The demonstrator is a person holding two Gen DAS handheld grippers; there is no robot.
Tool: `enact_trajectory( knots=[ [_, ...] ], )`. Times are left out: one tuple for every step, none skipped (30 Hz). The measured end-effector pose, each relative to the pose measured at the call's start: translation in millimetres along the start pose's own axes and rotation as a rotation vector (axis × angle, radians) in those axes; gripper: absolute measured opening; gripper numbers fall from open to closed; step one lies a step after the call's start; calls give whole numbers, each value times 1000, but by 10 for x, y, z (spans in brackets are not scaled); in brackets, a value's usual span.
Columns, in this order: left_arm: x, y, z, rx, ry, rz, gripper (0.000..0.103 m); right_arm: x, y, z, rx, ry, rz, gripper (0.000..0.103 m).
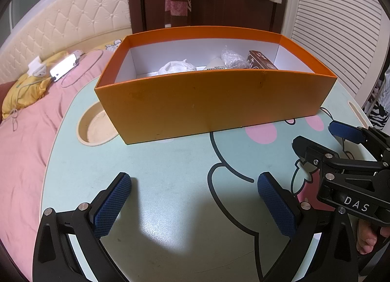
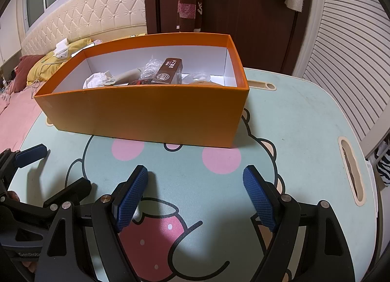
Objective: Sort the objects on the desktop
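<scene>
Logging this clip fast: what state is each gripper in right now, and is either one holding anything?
Left gripper: open, nothing between its jaws, above the table.
Right gripper: open, nothing between its jaws, also holding nothing.

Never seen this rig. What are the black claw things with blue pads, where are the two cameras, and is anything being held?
No robot here: a person holds a two-finger gripper in each hand, and each one carries a fisheye camera looking forward along its fingers. The left wrist view shows the left gripper at the bottom, with the right one at its right edge. The right wrist view shows the right gripper, with the left one at its left edge. Both grippers are open and hold nothing; only bare table shows between the blue pads.

On that mint-green cartoon table stands an open orange box. Inside it lie a brown carton, crumpled white paper, a clear plastic wrapper and other items, partly hidden by the front wall. Behind is a bed with pink bedding.
</scene>
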State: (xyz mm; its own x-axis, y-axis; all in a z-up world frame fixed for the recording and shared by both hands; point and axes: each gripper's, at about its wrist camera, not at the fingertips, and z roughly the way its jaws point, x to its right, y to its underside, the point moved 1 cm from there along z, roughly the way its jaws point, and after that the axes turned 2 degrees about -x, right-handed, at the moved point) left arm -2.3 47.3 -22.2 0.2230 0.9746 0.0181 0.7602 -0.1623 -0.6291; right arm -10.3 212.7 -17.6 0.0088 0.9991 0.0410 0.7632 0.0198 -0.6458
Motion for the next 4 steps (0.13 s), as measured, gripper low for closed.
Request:
enact_trajectory(
  knots=[
    [0,0,-1,0,0,0,103,0,0,1,0,0,0,81],
    [-1,0,-1,0,0,0,103,1,0,1,0,0,0,81],
    [-1,0,-2,0,0,0,103,1,0,1,0,0,0,81],
    [-1,0,-2,0,0,0,103,1,-1,2,0,0,0,81]
  ],
)
